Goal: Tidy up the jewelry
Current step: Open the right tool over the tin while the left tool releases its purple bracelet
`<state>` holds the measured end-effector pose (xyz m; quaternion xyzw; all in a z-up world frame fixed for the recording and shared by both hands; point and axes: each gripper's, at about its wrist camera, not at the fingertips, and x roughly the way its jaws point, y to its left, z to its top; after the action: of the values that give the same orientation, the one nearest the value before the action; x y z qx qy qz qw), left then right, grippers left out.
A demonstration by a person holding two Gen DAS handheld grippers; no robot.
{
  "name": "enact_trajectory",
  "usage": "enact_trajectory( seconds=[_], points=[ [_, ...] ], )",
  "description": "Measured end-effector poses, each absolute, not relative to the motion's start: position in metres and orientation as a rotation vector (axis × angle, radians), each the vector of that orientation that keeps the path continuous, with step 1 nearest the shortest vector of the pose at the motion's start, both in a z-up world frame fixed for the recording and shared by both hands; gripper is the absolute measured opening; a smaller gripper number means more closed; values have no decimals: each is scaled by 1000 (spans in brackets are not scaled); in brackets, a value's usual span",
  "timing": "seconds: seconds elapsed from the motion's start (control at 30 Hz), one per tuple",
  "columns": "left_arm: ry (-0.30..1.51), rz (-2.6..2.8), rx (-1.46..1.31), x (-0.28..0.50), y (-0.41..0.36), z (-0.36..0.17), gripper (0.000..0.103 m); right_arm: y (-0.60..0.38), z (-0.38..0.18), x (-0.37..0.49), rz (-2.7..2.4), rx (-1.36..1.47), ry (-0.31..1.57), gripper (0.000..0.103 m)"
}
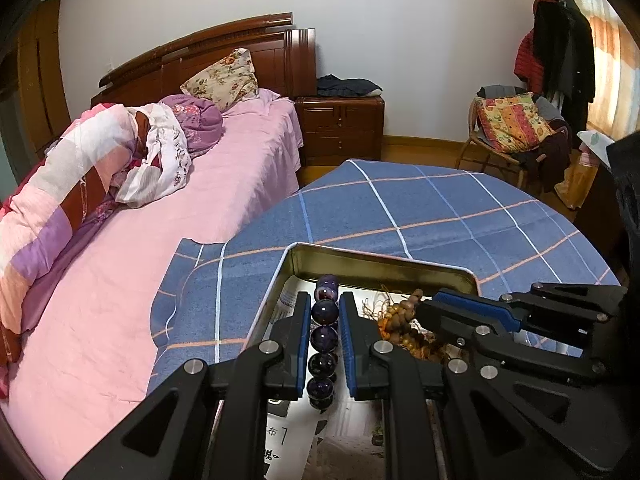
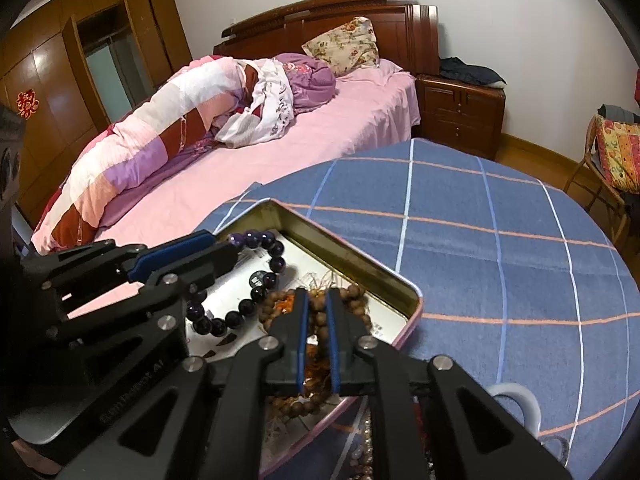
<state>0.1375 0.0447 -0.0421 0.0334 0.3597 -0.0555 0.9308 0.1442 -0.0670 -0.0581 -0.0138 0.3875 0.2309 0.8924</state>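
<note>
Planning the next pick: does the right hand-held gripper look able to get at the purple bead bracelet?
Probably not cleanly: the left hand-held gripper straddles the purple bead bracelet, crowding the tin.

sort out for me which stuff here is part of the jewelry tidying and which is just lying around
Part of the job:
purple bead bracelet, between the left gripper pads
brown bead string, at the right gripper
metal tin

Just lying about:
floral pillow
rolled quilt
dark clothes on the nightstand
chair cushion
</note>
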Motion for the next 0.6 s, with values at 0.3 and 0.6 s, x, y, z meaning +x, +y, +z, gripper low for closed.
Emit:
enact_trajectory(
  seconds=[0.3,0.6],
  points=[
    [707,-19,79,126,48,-31,48,-81,-52,138,438,-1,788,49],
    [606,-48,53,79,42,-14,74,-122,-43,95,396,22,786,65]
  ],
)
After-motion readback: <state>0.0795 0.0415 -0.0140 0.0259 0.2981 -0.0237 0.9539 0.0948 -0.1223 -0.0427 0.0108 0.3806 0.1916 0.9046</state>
